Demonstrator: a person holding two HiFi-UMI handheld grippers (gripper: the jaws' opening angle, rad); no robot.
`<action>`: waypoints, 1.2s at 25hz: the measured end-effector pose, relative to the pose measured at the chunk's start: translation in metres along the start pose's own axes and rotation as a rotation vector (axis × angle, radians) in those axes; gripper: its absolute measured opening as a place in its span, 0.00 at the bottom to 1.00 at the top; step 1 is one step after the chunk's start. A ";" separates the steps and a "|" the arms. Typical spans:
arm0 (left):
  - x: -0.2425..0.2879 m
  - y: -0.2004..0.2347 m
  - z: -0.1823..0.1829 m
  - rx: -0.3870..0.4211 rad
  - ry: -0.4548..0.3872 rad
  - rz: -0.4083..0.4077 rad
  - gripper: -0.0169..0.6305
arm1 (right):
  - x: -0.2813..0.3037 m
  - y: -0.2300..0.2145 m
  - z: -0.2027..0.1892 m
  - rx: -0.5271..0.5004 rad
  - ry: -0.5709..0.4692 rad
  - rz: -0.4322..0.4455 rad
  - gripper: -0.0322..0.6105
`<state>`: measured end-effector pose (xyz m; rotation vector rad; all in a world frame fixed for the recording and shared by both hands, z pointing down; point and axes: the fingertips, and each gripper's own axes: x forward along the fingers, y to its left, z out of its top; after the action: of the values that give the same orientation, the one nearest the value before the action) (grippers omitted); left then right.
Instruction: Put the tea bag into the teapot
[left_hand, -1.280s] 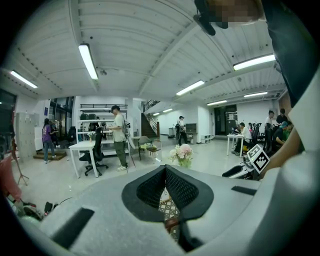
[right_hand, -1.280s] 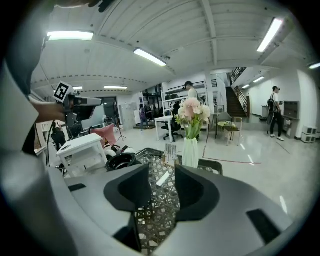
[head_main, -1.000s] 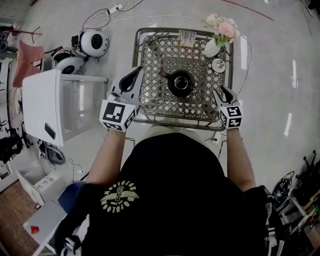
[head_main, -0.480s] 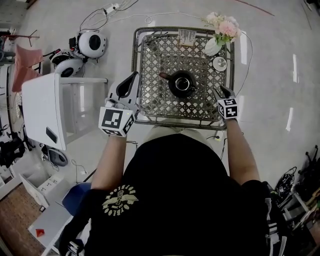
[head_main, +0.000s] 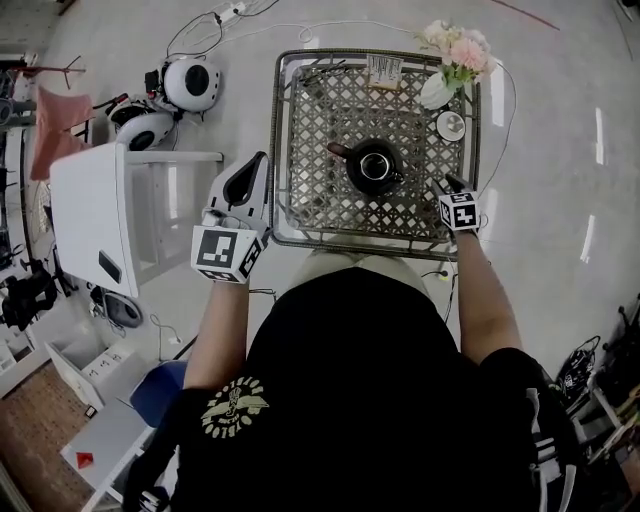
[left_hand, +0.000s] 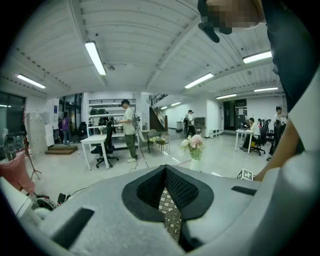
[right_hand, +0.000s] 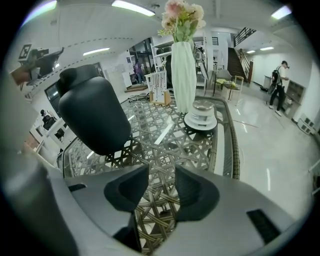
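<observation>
The black teapot (head_main: 373, 167) stands lidless in the middle of the wicker table (head_main: 300, 215); in the right gripper view it looms at upper left (right_hand: 92, 112). A small printed packet (head_main: 385, 70) lies at the table's far edge; I cannot tell if it is the tea bag. My right gripper (head_main: 448, 183) hangs low over the table's near right corner, to the right of the teapot, open (right_hand: 161, 182) with only wicker showing between its pads. My left gripper (head_main: 259, 162) hovers just off the table's left edge, its tips (left_hand: 165, 170) meeting on nothing.
A white vase with pink flowers (head_main: 447, 70) and a small white dish (head_main: 451, 125) stand at the table's far right. A white cart (head_main: 110, 215) stands left of the table. Two round white devices (head_main: 190, 85) and cables lie on the floor. People and desks fill the background.
My right gripper has dropped towards the table's near right corner and tilted further down. My left gripper has drifted off the table's left edge.
</observation>
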<state>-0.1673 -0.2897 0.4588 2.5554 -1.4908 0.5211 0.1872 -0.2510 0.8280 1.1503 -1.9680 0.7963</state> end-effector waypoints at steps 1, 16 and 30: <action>-0.002 0.001 0.000 0.001 0.002 0.003 0.02 | 0.002 0.000 -0.003 0.002 0.007 0.001 0.28; 0.003 -0.017 0.020 0.026 -0.051 -0.035 0.02 | -0.028 0.005 0.007 -0.040 -0.021 0.008 0.06; -0.003 -0.039 0.036 0.024 -0.111 -0.036 0.02 | -0.101 0.007 0.070 -0.030 -0.244 0.005 0.06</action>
<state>-0.1271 -0.2782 0.4259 2.6647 -1.4779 0.4018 0.1972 -0.2571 0.7054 1.2753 -2.1733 0.6512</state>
